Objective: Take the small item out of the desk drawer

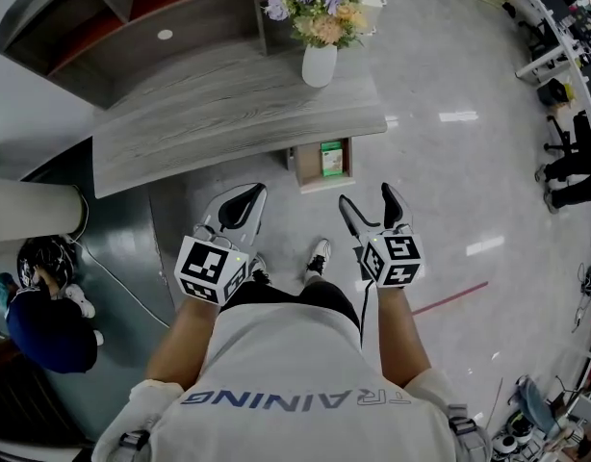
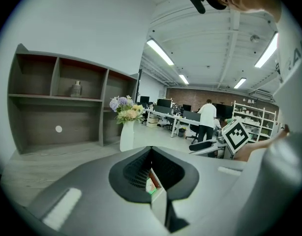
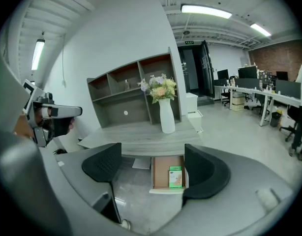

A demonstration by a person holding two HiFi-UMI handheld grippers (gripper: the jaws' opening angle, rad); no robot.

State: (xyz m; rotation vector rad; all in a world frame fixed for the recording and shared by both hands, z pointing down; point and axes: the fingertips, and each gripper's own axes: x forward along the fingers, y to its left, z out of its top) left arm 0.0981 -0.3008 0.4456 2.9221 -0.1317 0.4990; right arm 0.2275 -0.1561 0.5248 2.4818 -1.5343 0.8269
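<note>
A: Open office, glossy pale floor. A grey wood-grain desk [image 1: 228, 114] lies ahead of both tools, with a white vase of flowers [image 1: 319, 64] on top. What do we log for the left?

B: Left gripper [image 1: 245, 198]: jaws together at the tips, nothing clamped. It hangs short of the desk edge, with the drawer ahead and to its right.

A: And the drawer [image 1: 308, 165]?

B: It stands out from under the desktop, open to us. The bottom is bare and brown. One small green box [image 1: 331, 158] lies flat just beside the right-hand wall. We see nothing else in it.

A: Right?

B: Right gripper [image 1: 367, 198]: jaws spread wide, empty. In its own view the drawer sits straight ahead between them, and the box is toward the right jaw, well apart from both pads.

A: The step?

B: We judge the opening done and the reach for the box in hand. The next move calls for carrying the right tool forward and down, straddling the box, then closing. We'd guess the nearby wall leaves that jaw little room.
</note>
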